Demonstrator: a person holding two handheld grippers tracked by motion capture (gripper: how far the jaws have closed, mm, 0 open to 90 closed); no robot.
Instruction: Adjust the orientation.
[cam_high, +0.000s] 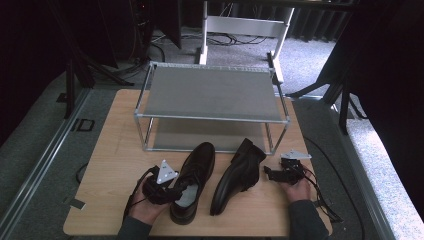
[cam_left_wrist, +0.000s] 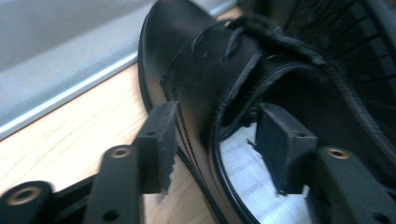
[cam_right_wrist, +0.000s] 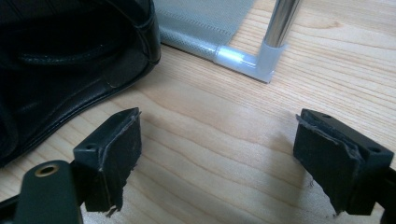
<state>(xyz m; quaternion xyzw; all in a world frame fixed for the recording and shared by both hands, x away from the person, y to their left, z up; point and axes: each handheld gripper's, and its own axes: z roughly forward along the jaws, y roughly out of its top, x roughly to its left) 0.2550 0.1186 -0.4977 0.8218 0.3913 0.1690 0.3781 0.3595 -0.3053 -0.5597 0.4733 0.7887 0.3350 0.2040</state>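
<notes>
The left shoe (cam_high: 192, 182) stood on the table (cam_high: 110, 170) before the rack (cam_high: 210, 95). The left gripper (cam_left_wrist: 215, 140) straddled its side wall, one jaw inside, not yet pressing. The right shoe (cam_high: 237, 175) lay beside it; the right gripper (cam_right_wrist: 219, 154) gaped empty nearby.

I see a light wooden table (cam_high: 115, 150) with rounded corners. A two-tier metal-framed shoe rack (cam_high: 210, 95) with grey shelves stands along its far edge, its legs on the wood. Two black leather shoes lie in front of the rack, toward the near edge: the left shoe (cam_high: 192, 180) sits upright with its toe pointing at the rack, and the right shoe (cam_high: 235, 175) lies just beside it, tipped onto its side. The rest of the tabletop is bare wood.
</notes>
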